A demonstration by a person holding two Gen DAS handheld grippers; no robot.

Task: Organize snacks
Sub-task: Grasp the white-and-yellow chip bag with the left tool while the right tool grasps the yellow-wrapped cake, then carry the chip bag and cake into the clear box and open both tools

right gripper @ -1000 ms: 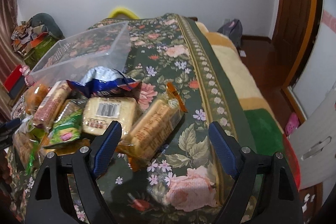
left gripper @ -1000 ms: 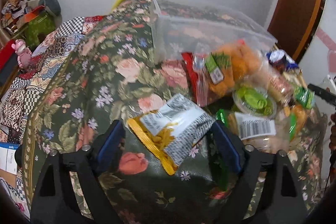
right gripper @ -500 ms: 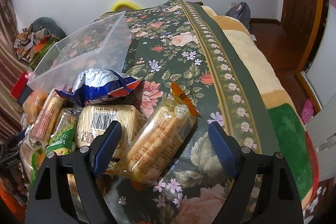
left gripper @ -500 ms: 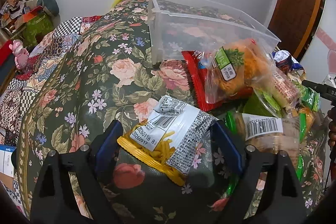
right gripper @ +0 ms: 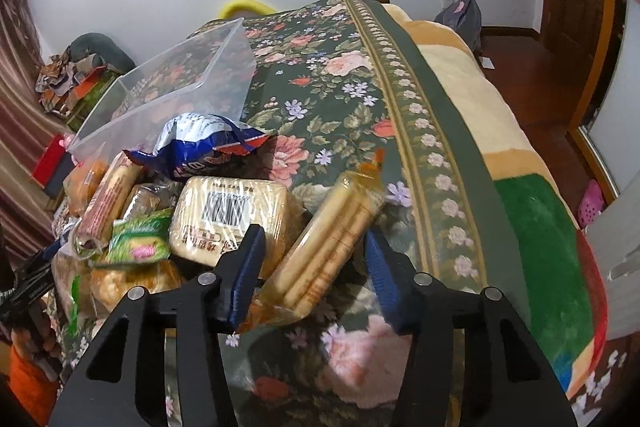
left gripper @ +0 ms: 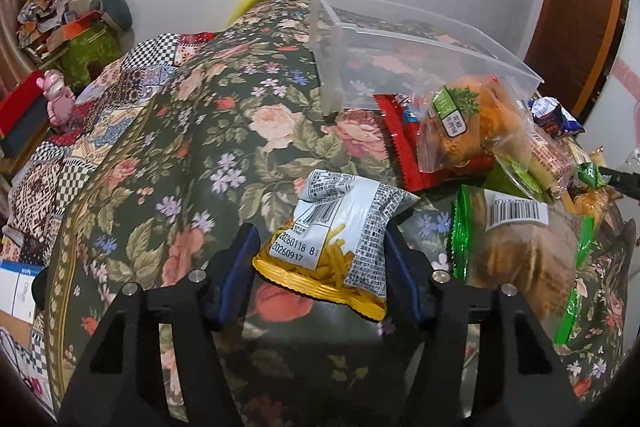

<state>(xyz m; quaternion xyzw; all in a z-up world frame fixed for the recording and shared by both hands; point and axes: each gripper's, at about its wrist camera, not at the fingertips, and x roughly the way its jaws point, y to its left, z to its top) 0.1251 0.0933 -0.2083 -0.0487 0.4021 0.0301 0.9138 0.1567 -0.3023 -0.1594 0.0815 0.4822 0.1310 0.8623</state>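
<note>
A pile of snack packs lies on a floral bedspread [left gripper: 208, 155] in front of a clear plastic bin [left gripper: 404, 55], which also shows in the right wrist view [right gripper: 180, 83]. My left gripper [left gripper: 320, 255] stands open around a yellow-and-white bag of fries snacks [left gripper: 336, 231], its pads at the bag's two sides. My right gripper [right gripper: 312, 251] stands open around a long clear pack of biscuit sticks [right gripper: 332, 239]. A wrapped cake with a barcode [right gripper: 228, 215] and a blue bag [right gripper: 200, 143] lie to the left of it.
A red pack and a bag of orange buns [left gripper: 460, 123] lie by the bin. A green-edged bread pack [left gripper: 516, 247] lies right of the fries bag. The bed's right edge drops to a wooden floor [right gripper: 520, 67]. Clutter [left gripper: 72, 27] stands to the left.
Both grippers have moved forward and down onto their packs. The jaws of each have narrowed around the pack between them.
</note>
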